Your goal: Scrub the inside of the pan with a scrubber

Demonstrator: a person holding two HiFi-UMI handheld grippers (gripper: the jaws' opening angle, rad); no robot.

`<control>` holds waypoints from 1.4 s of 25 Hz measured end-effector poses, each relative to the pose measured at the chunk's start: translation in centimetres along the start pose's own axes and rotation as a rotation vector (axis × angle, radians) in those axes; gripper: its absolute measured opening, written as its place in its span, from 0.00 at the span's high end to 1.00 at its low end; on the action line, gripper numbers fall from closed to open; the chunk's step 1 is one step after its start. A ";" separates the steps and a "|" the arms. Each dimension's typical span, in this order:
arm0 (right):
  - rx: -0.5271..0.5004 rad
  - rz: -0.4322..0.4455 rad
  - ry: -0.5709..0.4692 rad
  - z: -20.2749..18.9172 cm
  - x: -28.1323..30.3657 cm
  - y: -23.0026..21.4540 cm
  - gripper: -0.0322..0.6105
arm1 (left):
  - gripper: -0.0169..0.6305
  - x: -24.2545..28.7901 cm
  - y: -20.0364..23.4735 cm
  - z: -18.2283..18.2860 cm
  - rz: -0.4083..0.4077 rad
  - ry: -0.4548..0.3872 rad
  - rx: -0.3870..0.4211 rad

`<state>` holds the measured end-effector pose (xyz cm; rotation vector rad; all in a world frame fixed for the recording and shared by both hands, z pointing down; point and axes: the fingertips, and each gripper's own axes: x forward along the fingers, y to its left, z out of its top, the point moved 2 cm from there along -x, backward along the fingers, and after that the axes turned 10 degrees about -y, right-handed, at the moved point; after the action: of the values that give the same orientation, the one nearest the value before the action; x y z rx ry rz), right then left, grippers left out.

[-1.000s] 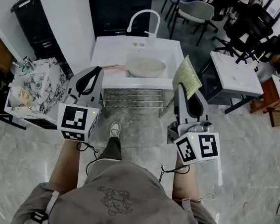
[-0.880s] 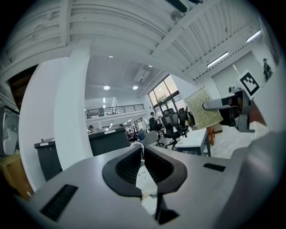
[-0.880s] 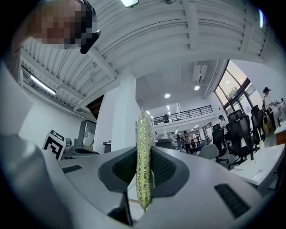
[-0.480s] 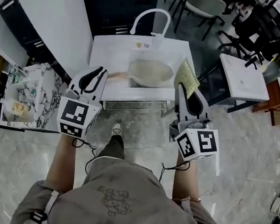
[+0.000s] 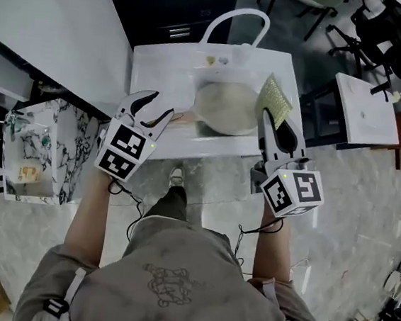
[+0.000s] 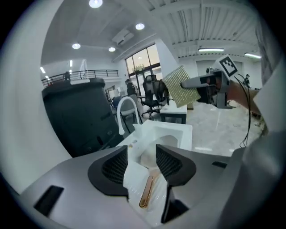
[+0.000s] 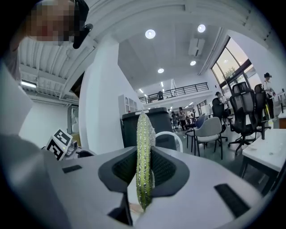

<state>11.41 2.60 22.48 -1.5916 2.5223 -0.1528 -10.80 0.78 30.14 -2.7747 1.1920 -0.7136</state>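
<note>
A pale pan (image 5: 224, 107) lies in the white sink (image 5: 160, 70), its copper-coloured handle (image 5: 180, 118) pointing left. My left gripper (image 5: 157, 109) hovers over that handle; its jaws have just been opening and now stand open. In the left gripper view the handle (image 6: 146, 197) shows in the gap of the gripper (image 6: 142, 156), with no pad pressing on it. My right gripper (image 5: 268, 117) is shut on a flat green scrubber (image 5: 274, 100), held on edge at the pan's right rim. The scrubber (image 7: 143, 156) stands upright between that gripper's (image 7: 144, 163) pads.
An arched white faucet (image 5: 233, 21) rises at the sink's back edge. A marble-patterned cart (image 5: 38, 146) stands to the left, a white table (image 5: 367, 102) to the right, with office chairs beyond. The person's shoe (image 5: 177, 177) is at the sink's front.
Both grippers have moved forward to the sink as the person stepped up to it. The left gripper's jaws went from shut to open. The scrubber stays gripped.
</note>
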 end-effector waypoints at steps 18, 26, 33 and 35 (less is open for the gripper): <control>-0.067 -0.019 0.358 -13.3 11.3 -8.3 0.83 | 0.59 11.5 -2.9 -16.9 -0.578 0.464 -0.027; -0.084 0.093 0.553 -20.1 13.6 -13.3 0.83 | 0.59 12.9 -4.0 -20.7 -0.644 0.606 -0.105; -0.056 0.233 0.733 -26.7 15.2 -16.1 0.83 | 0.59 14.2 -4.2 -22.5 -0.575 0.672 -0.200; -0.060 0.257 0.765 -28.1 15.7 -16.7 0.83 | 0.59 14.8 -4.5 -22.7 -0.560 0.675 -0.226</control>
<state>14.43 -18.65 51.69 -1.3823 3.2831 -0.7929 -8.57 -3.10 57.20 -3.1927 0.5156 -1.7640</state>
